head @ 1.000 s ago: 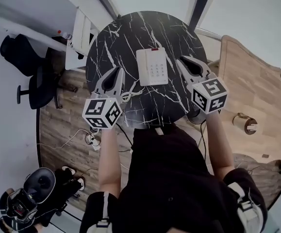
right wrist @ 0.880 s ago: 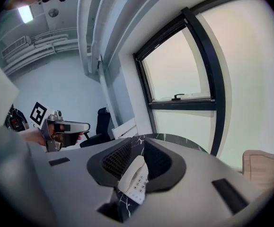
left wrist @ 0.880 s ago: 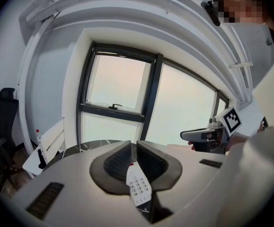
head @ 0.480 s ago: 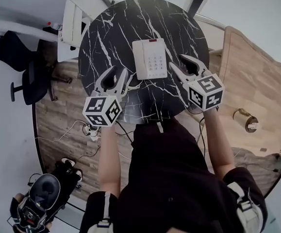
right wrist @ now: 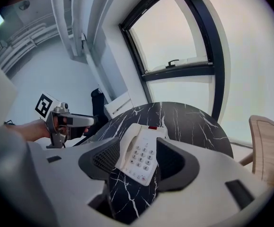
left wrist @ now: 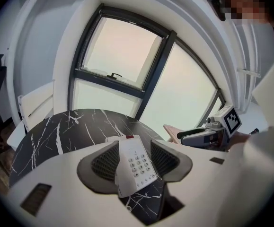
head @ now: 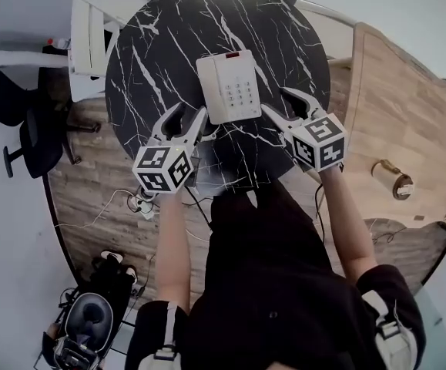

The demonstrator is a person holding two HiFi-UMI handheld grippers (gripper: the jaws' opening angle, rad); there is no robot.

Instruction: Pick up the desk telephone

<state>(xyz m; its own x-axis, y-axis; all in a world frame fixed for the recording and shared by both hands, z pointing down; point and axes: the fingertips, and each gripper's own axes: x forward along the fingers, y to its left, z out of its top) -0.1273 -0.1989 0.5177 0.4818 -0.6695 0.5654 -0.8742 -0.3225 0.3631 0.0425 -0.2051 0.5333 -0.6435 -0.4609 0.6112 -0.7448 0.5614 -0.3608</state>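
Note:
A white desk telephone (head: 229, 87) with a keypad and a red tab at its far end lies on a round black marble table (head: 149, 52). My left gripper (head: 182, 122) hovers just short of the phone's near left corner, and its jaws are opening with nothing pressed between them. My right gripper (head: 284, 105) sits off the near right corner, jaws also opening and empty. Through the left gripper (left wrist: 134, 161) the telephone (left wrist: 136, 167) shows ahead in the gap. The right gripper (right wrist: 134, 161) frames the telephone (right wrist: 139, 156) the same way.
The phone's cord (head: 209, 132) curls off its near left side toward the table edge. A white slatted chair (head: 88, 33) stands at the table's left and a wooden chair (head: 396, 91) at its right. Cables (head: 142, 203) lie on the wood floor. A large window stands behind the table.
Both grippers have come down toward the table beside the phone's near end, and both pairs of jaws have gone from shut to spread apart.

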